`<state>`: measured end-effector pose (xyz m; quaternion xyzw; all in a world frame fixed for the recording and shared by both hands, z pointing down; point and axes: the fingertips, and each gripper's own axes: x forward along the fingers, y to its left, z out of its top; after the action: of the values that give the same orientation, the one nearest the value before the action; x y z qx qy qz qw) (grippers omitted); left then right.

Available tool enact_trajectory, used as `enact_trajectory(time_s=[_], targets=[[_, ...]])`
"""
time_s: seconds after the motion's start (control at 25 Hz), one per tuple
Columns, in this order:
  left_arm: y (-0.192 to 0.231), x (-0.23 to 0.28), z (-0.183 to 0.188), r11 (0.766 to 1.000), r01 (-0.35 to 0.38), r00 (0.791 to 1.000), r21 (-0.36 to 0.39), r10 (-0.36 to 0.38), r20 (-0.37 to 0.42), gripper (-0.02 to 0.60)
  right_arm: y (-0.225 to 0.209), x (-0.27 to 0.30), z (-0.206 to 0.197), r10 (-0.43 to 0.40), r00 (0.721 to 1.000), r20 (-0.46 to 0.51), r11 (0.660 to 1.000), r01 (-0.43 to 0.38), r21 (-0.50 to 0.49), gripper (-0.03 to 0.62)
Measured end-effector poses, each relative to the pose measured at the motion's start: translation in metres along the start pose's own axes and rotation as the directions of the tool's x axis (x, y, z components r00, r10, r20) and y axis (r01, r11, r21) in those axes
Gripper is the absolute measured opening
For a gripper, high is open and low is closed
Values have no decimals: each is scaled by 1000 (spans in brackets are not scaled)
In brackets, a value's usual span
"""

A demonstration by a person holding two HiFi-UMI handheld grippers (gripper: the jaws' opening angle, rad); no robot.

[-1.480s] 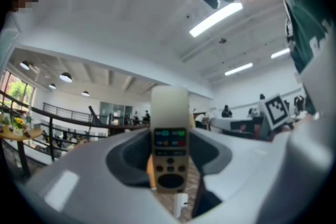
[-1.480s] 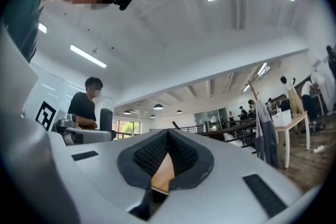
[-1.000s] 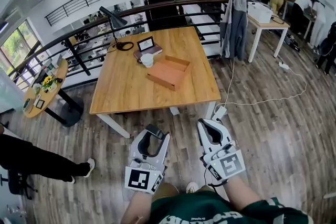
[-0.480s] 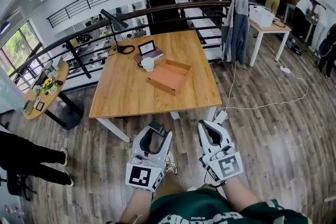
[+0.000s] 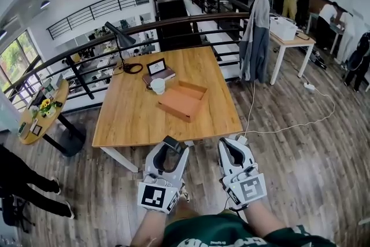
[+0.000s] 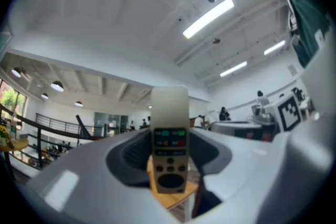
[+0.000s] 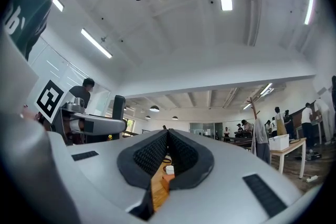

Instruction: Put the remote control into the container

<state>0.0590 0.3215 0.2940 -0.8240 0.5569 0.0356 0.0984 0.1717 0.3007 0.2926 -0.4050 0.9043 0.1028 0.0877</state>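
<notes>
The remote control [image 6: 169, 113], pale with a dark button panel, stands upright between the jaws of my left gripper [image 6: 169, 150], which is shut on it. In the head view its dark end [image 5: 171, 142] sticks out at the tips of the left gripper [image 5: 171, 148], just before the wooden table's [image 5: 130, 118] front edge. The container, a shallow orange-brown cardboard box [image 5: 182, 100], lies open on the table ahead and slightly right. My right gripper [image 5: 230, 146] hangs beside the left one, shut and holding nothing; its pads [image 7: 178, 152] meet, and the box [image 7: 167, 182] shows through the gap below them.
A white cup [image 5: 158, 85], a book with a small frame [image 5: 157, 70] and a black desk lamp [image 5: 118, 39] stand behind the box. A dark railing [image 5: 191, 11] runs beyond the table. A coat on a rack [image 5: 255, 37] and a white desk [image 5: 292, 37] stand right; someone's legs [image 5: 23, 173] are left.
The table has drawn nearer in the head view, and both grippers have come up to its front edge. The remote stays in the left gripper. The legs at left have shifted.
</notes>
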Motion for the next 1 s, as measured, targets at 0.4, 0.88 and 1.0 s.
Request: enact_trajectory(time_s=[0.4, 0.88, 1.0], targets=[[20, 27, -18, 1000, 16, 1000, -17, -16, -11, 201, -10, 27, -19, -2, 1000, -15, 1000, 3, 25, 17], [117, 91, -41, 1000, 13, 1000, -14, -13, -8, 202, -24, 146, -57, -3, 999, -35, 1000, 3, 12, 18], [139, 116, -49, 999, 29, 1000, -22, -30, -10, 201, -31, 177, -68, -2, 998, -55, 1000, 2, 6, 18]])
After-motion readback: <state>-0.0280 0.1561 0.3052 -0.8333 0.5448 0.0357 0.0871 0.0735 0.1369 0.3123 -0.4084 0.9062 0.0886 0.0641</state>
